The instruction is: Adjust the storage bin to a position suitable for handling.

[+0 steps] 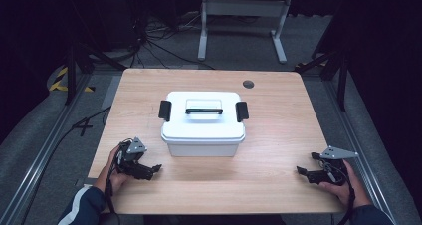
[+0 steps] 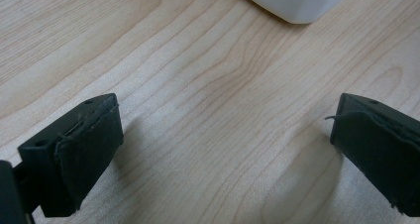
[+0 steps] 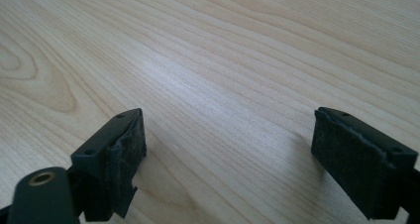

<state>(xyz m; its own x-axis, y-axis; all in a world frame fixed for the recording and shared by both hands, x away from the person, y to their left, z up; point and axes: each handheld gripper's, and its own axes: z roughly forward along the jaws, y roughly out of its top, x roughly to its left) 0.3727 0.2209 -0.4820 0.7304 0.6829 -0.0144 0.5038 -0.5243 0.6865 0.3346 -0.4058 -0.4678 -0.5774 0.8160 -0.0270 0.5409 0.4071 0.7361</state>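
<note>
**Two grippers rest at the near corners, white box between them**

Pale wood grain covers the table (image 1: 278, 135), which stands on grey carpet with cables and a white desk frame (image 1: 244, 21) behind it. Near the table's middle sits a white plastic box (image 1: 203, 130) with its lid on. A black handle (image 1: 204, 108) lies flat across the lid, and a black latch (image 1: 164, 110) clips each short end, the other latch (image 1: 242, 111) opposite it. A dark round hole (image 1: 248, 84) marks the tabletop beyond the box, toward the far right.

The left gripper (image 1: 148, 170) lies low at the near left of the table, held in the person's left hand (image 1: 115, 177), just beside the box's near left corner but apart from it. Its jaws stand wide with bare wood between them; in the left gripper view a rounded corner of the box (image 2: 297, 3) shows ahead, untouched.

The right gripper (image 1: 304, 172) rests at the near right edge in the right hand (image 1: 343, 185), well apart from the box. Its jaws also gape wide over bare wood, gripping nothing.
</note>
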